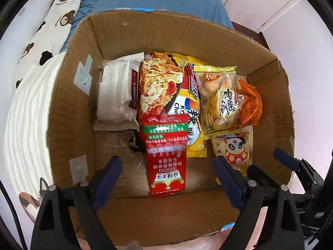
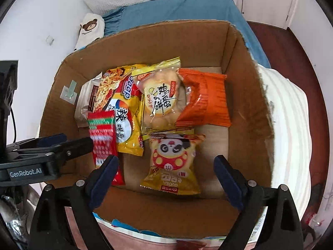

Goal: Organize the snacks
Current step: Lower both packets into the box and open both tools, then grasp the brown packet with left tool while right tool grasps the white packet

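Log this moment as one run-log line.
left gripper: open, over red packet | right gripper: open, over panda snack bag | cardboard box: holds all snacks | nothing held

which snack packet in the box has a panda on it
The yellow panda packet, lying nearest the right gripper at the front of the cardboard box. The others show noodles, crackers or plain red, orange or white wrapping.

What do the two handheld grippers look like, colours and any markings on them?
Both are matte black plastic frames. The left gripper and right gripper each carry two dark blue finger pads and round silver pivot pins. White "GenRobot.AI" lettering marks the left one's side, with a black cable behind it. No sleeves show.
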Demonstrator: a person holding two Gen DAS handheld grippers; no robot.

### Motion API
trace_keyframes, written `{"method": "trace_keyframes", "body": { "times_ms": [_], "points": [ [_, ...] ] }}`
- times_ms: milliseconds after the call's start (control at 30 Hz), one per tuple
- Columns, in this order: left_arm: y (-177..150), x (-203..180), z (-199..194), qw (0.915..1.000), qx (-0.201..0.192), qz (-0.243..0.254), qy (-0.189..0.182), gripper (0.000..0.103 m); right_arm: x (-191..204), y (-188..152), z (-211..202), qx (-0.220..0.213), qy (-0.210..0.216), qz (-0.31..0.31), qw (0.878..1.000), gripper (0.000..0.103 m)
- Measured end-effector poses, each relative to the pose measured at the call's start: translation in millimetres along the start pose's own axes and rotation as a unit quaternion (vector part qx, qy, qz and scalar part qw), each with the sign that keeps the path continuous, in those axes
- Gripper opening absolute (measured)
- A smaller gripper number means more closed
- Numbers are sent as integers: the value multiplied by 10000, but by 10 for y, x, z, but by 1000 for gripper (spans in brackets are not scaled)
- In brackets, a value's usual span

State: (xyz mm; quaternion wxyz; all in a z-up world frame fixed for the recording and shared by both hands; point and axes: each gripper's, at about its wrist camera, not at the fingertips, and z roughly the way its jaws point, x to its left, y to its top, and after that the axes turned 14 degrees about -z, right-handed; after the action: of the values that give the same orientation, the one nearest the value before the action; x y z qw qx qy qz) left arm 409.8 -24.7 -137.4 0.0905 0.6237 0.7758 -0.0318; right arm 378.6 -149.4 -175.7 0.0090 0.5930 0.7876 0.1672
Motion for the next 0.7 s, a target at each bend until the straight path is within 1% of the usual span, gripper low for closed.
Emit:
{"method": "trace_keyframes", "body": {
  "times_ms": [67,200,333,400,467,600,700],
  "points": [
    [-28,7,-62,9999,-109,-22,-84,90,-37,-26,-79,-53,-59,30,10000,95],
    [-170,-15,-246,9987,-496,38,-147,90,-60,-78,-229,-155,-143,-3,9998,95],
    [-371,-43,-485,9953,-932,99,-243,90,-4,-181,-436,-337,-275,-107,9990,95],
    [-436,-40,-592,9936,-1079,129,-313,90,15,-243,-546,-459,-317,-129,9984,95],
    [-565,-46,-710,9914,-1263,171,-302,90,41,-322,-685,-603,-413,-166,9972,95],
    [-796,-54,-877,9878,-1501,259,-318,90,86,-487,-956,-894,-561,-188,9942,95],
    [-961,-55,-988,9848,-1685,352,-248,90,133,-614,-1136,-1066,-623,-204,9921,96]
  ]
}}
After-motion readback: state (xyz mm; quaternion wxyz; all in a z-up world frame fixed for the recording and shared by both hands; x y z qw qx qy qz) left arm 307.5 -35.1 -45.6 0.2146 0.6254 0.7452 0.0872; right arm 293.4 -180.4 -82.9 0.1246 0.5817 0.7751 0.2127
